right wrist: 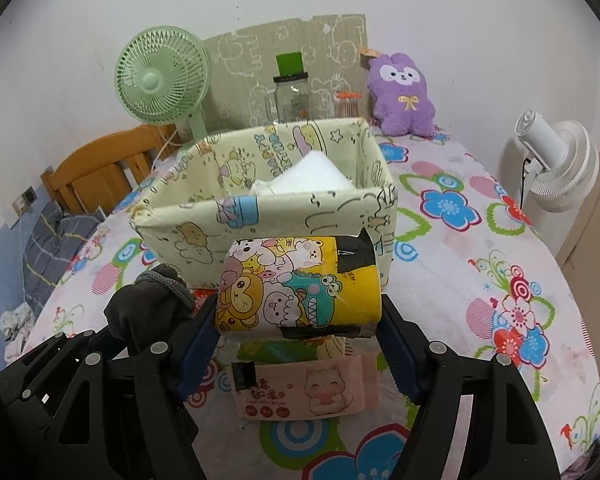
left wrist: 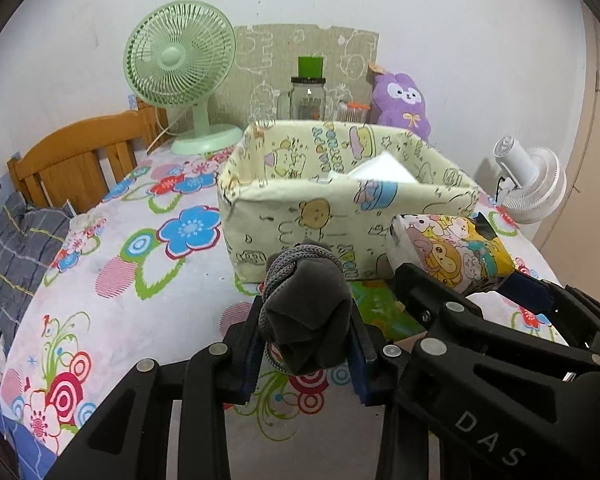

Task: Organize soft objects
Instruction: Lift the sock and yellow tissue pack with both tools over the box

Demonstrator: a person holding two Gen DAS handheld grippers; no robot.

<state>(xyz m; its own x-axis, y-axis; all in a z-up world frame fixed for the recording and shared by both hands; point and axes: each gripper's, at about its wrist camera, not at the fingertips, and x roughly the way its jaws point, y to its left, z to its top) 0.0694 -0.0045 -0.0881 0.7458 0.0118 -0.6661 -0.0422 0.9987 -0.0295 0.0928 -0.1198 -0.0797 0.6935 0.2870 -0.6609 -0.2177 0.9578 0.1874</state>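
My left gripper [left wrist: 306, 324] is shut on a rolled grey sock bundle [left wrist: 306, 304], held above the flowered bedsheet just in front of the cream cartoon-print fabric box [left wrist: 300, 220]. My right gripper [right wrist: 300, 312] is shut on a yellow cartoon-print tissue pack [right wrist: 300, 284], also lifted just in front of the fabric box [right wrist: 180, 236]. The tissue pack [left wrist: 452, 252] shows at the right of the left wrist view, and the sock bundle [right wrist: 148, 304] at the left of the right wrist view. A white soft item [right wrist: 312, 176] lies inside the box. A pink wet-wipes pack [right wrist: 304, 388] rests on the sheet below the right gripper.
A purple plush toy [right wrist: 404, 92] sits at the back right beside a glass jar [right wrist: 292, 96]. A green desk fan [left wrist: 180, 64] stands at the back left and a white fan [right wrist: 556, 156] off the right edge. The wooden headboard [left wrist: 72, 160] is at the left.
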